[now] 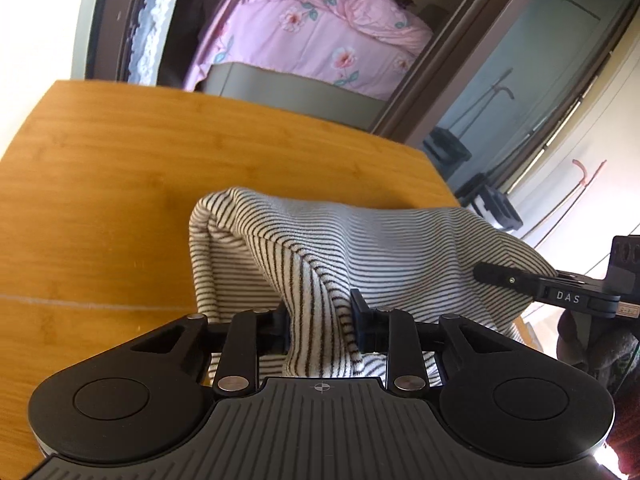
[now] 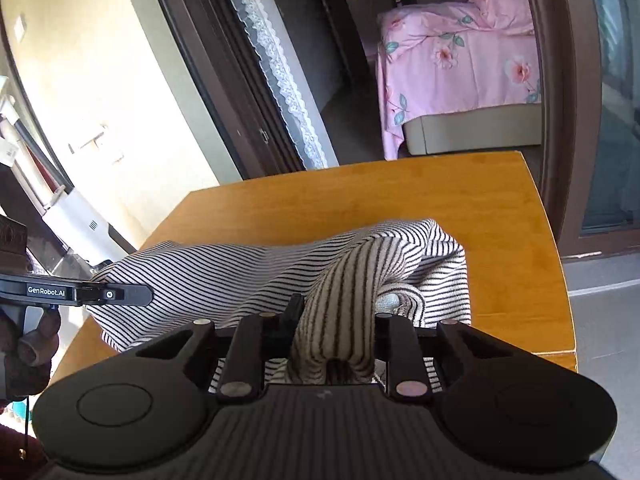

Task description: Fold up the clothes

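Note:
A white garment with thin black stripes (image 1: 360, 248) hangs stretched between my two grippers above a wooden table (image 1: 100, 184). My left gripper (image 1: 320, 320) is shut on a bunched fold of it at one end. My right gripper (image 2: 336, 320) is shut on a bunched fold at the other end (image 2: 352, 280). In the left wrist view the right gripper's finger (image 1: 504, 276) reaches in from the right onto the cloth. In the right wrist view the left gripper's finger (image 2: 120, 294) reaches in from the left. The garment's far edge sags toward the table (image 2: 400, 192).
The table's far edge (image 1: 280, 108) faces a doorway with a bed under a pink flowered cover (image 1: 312, 28). A lace curtain (image 2: 276, 64) hangs by the door frame. A white appliance (image 2: 80, 224) stands at the left. Black crates (image 1: 448, 148) stand on the floor at right.

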{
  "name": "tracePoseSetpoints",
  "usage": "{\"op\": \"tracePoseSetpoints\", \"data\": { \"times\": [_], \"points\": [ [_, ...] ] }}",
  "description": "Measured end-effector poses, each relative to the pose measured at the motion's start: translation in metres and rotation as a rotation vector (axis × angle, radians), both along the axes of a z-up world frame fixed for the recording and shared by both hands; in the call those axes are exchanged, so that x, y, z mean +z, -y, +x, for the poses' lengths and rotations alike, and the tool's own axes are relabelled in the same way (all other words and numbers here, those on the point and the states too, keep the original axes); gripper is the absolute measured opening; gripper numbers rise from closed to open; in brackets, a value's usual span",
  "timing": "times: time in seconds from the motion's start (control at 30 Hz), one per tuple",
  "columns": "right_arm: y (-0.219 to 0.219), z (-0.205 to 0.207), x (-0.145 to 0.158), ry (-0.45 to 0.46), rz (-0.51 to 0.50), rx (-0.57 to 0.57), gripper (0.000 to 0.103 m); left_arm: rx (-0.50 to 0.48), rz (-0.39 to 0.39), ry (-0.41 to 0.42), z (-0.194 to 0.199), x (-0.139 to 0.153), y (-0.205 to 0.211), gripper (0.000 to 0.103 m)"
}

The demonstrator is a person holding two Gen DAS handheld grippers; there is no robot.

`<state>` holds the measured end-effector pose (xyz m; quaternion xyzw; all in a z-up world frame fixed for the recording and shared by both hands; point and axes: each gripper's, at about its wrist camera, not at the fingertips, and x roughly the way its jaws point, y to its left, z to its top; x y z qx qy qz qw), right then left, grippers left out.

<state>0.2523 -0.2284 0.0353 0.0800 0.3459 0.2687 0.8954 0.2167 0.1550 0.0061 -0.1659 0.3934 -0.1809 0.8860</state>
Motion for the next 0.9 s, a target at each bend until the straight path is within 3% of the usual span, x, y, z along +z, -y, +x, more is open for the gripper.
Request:
{"op": "tracePoseSetpoints", "data": {
  "times": [0.07,0.2,0.33,0.5,0.57,0.67,0.73,0.8,0.9],
  "points": [
    [0.004,-0.011,0.009,0.025,0.009,0.013,0.022,-0.033,0.011,0.048,-0.014,0.018,0.002,0.027],
    [0.016,-0.024,0.000,-0.010,0.012,0.007,0.022,-0.087,0.013,0.043,-0.040,0.020,0.008,0.028],
    [0.018,-0.027,-0.011,-0.008,-0.043,-0.018,0.025,-0.072,0.023,-0.021,-0.046,-0.005,0.006,0.030],
    [0.020,-0.030,-0.012,0.041,-0.122,-0.052,0.050,-0.046,0.047,-0.088,-0.051,-0.033,0.001,0.045],
    [0.021,-0.032,-0.012,0.060,-0.154,-0.066,0.059,-0.037,0.090,-0.054,-0.055,-0.024,-0.002,0.054],
    [0.022,-0.033,-0.013,0.090,-0.201,-0.086,0.068,-0.025,0.115,0.006,-0.064,-0.003,-0.008,0.054],
    [0.022,-0.033,-0.010,0.101,-0.187,-0.088,0.073,-0.032,0.083,0.047,-0.072,0.012,-0.011,0.057],
    [0.021,-0.031,-0.007,0.109,-0.157,-0.086,0.077,-0.055,0.024,0.079,-0.078,0.024,-0.011,0.071],
    [0.013,-0.026,-0.010,0.114,-0.159,-0.080,0.080,-0.153,-0.101,0.044,-0.079,0.021,0.000,0.080]
  ]
}}
